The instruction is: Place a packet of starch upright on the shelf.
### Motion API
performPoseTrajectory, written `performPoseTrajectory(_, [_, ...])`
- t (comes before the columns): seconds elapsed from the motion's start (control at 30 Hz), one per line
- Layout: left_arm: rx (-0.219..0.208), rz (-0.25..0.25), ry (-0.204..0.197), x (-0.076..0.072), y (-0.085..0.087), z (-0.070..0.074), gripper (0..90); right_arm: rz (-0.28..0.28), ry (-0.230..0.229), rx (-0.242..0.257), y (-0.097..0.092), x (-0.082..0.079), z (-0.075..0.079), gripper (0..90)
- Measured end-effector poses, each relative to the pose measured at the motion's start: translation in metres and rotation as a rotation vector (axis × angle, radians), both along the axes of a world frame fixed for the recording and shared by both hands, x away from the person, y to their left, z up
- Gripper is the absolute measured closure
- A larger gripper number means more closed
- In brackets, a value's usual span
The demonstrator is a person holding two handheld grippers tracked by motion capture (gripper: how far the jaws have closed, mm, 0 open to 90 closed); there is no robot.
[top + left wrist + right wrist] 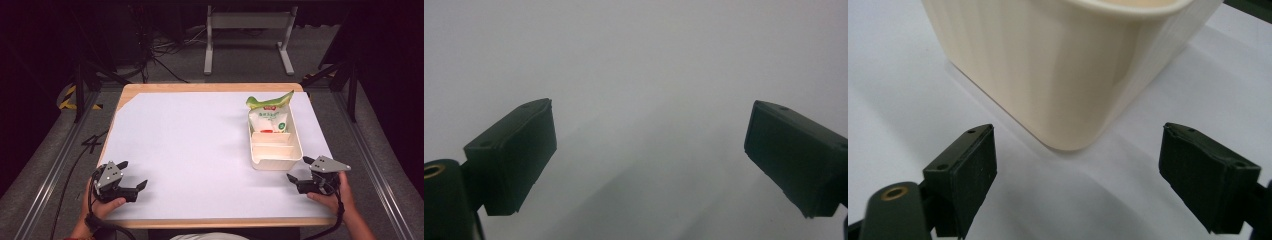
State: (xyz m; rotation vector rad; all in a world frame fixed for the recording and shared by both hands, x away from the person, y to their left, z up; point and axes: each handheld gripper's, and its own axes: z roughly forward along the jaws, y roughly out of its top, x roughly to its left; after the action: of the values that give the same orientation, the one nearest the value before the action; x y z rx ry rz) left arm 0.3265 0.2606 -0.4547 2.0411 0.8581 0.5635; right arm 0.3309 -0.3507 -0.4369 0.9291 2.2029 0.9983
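Observation:
A cream divided tray [296, 145] stands on the right of the white table cover. A green and white snack bag [269, 114] leans in its far compartment. My right gripper [299, 170] rests open near the front right edge, just short of the tray's near right corner [1073, 135], with nothing between its jaws. The right gripper [1075, 170] points at that rounded corner. My left gripper [133, 175] sits open at the front left, held in a hand. The left gripper [649, 160] faces bare white sheet.
The white sheet [190, 150] covers most of the wooden table [210, 87]. A white metal frame [247, 37] and cables lie on the floor beyond the far edge. Black rails run along both sides.

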Motion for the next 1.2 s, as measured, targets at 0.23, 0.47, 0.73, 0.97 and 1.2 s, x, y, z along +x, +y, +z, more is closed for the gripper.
performPoseTrajectory(0.23, [0.02,-0.029,0.004,0.0043,-0.0044,-0.0005,7.3,0.004,0.003,-0.002,0.0015,0.001,-0.0002,15.3])
performPoseTrajectory(0.47, [0.017,-0.028,-0.009,0.0036,-0.0035,0.0007,7.3,0.0,0.002,-0.002,0.0013,0.0005,0.0002,15.3])
performPoseTrajectory(0.73, [0.028,-0.036,-0.008,0.0043,-0.005,0.0007,7.3,0.003,0.0,-0.009,0.0018,0.0009,-0.0002,15.3])
performPoseTrajectory(0.97, [0.03,-0.039,-0.011,0.0043,-0.0052,0.001,7.3,0.001,0.005,-0.008,0.0017,0.0009,-0.001,15.3])
performPoseTrajectory(1.2, [0.046,-0.033,-0.01,0.0062,-0.0067,0.0007,7.2,-0.003,0.009,-0.001,0.0002,0.0011,-0.0014,15.3])
